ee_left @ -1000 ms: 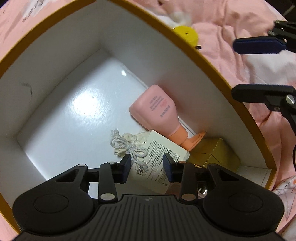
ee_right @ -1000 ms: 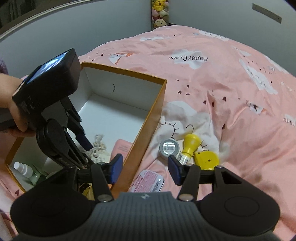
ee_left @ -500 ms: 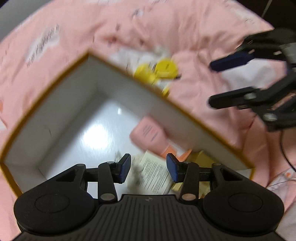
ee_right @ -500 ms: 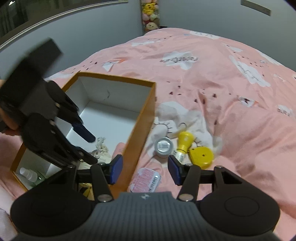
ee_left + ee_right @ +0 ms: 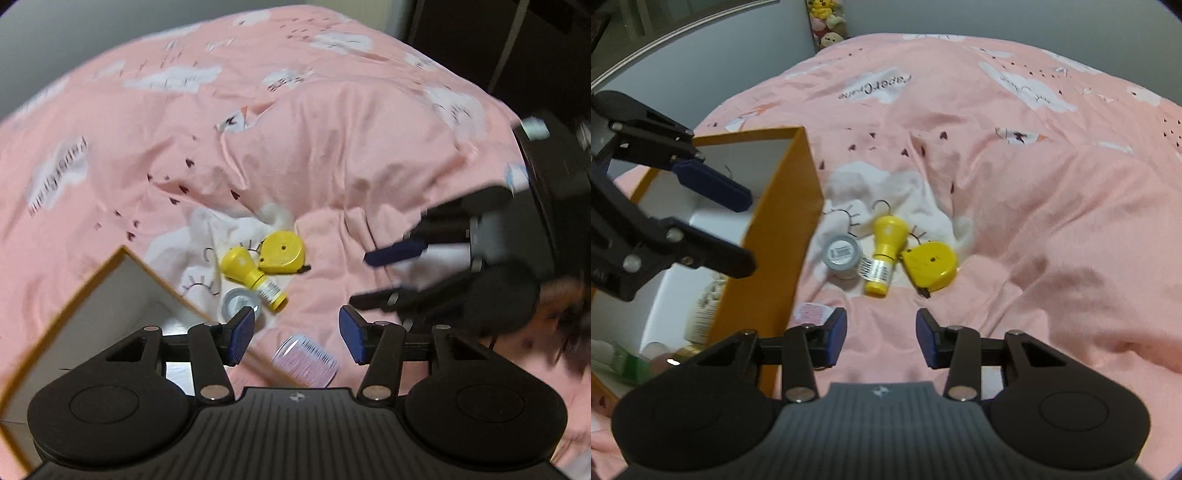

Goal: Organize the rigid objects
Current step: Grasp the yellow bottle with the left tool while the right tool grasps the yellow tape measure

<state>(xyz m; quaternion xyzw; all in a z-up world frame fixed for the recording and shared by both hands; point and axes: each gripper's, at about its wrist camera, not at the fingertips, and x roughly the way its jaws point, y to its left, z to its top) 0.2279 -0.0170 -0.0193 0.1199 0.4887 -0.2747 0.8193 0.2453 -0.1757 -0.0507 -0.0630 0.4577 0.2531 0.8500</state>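
On the pink bedspread lie a yellow bulb-shaped bottle [image 5: 251, 275] [image 5: 884, 254], a yellow round tape measure [image 5: 282, 251] [image 5: 931, 264], a grey round tin [image 5: 240, 306] [image 5: 842, 254] and a small pink-lidded container [image 5: 304, 360] [image 5: 812, 312]. My left gripper [image 5: 297, 338] [image 5: 738, 229] hovers over the near wall of the orange box [image 5: 122, 280] [image 5: 783, 229]; its jaws are opening and hold nothing. My right gripper [image 5: 881, 338] [image 5: 380, 277] hangs over bare bedspread just short of the yellow items, jaws closing, nothing between them.
The box has a white inside with a green bottle [image 5: 624, 365] and a printed paper label [image 5: 705, 306] near its front. Plush toys [image 5: 829, 22] sit beyond the bed. The bedspread is rumpled into folds to the right of the items.
My left gripper has risen out of the box, tilted up toward the bed and spread its jaws wider. My right gripper has moved closer to the yellow items and narrowed its jaws.
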